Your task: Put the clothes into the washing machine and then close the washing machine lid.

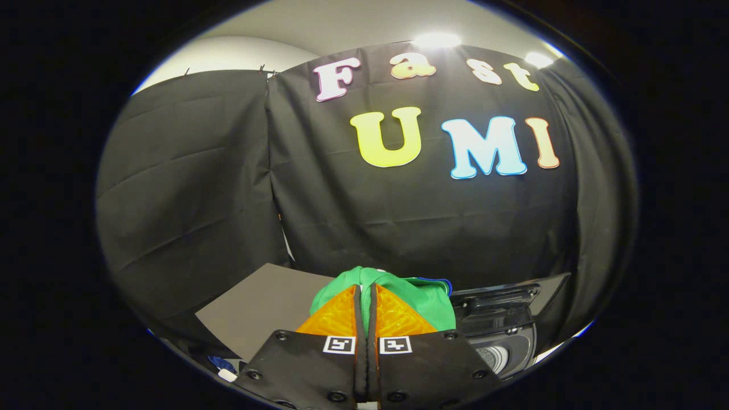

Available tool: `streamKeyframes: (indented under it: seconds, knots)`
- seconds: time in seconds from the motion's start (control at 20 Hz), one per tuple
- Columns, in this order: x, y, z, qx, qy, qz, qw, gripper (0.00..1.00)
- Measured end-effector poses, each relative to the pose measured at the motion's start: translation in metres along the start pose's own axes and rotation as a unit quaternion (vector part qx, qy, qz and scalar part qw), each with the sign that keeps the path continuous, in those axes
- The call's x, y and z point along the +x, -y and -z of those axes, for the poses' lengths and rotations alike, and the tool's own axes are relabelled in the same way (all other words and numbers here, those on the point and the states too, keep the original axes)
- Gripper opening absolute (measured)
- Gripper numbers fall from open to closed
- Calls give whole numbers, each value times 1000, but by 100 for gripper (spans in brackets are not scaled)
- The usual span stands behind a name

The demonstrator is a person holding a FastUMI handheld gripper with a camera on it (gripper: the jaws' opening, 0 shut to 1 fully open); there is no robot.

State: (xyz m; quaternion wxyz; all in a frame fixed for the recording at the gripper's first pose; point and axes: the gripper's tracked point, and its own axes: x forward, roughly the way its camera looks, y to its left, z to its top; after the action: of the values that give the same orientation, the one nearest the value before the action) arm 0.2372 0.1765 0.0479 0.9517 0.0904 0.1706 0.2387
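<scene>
Black cloth walls (398, 216) hang creased under a pale ceiling (342, 23) with two bright lights (435, 40).

The gripper (365, 296), its fingers pressed together on the green cloth (398, 285), carries that bunch just ahead, blocking the straight path. To the right stands the washer (501, 336) with its lid (512, 296) raised, the drum mouth (494, 357) open below. To the left lies a bare dark board (256, 307). The wall (398, 216) closes the far side.

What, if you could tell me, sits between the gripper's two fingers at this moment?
In the gripper view, the gripper is closed on a green garment, which bunches up ahead of the fingers; the washing machine sits beyond, lid open.
</scene>
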Motion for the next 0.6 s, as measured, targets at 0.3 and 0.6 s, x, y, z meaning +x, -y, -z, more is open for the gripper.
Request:
streamKeyframes:
  seconds: [0.3,0.6]
  knots:
    - [-17,57,-12,0,13,29,999,2]
    - [-30,110,-13,11,20,55,998,2]
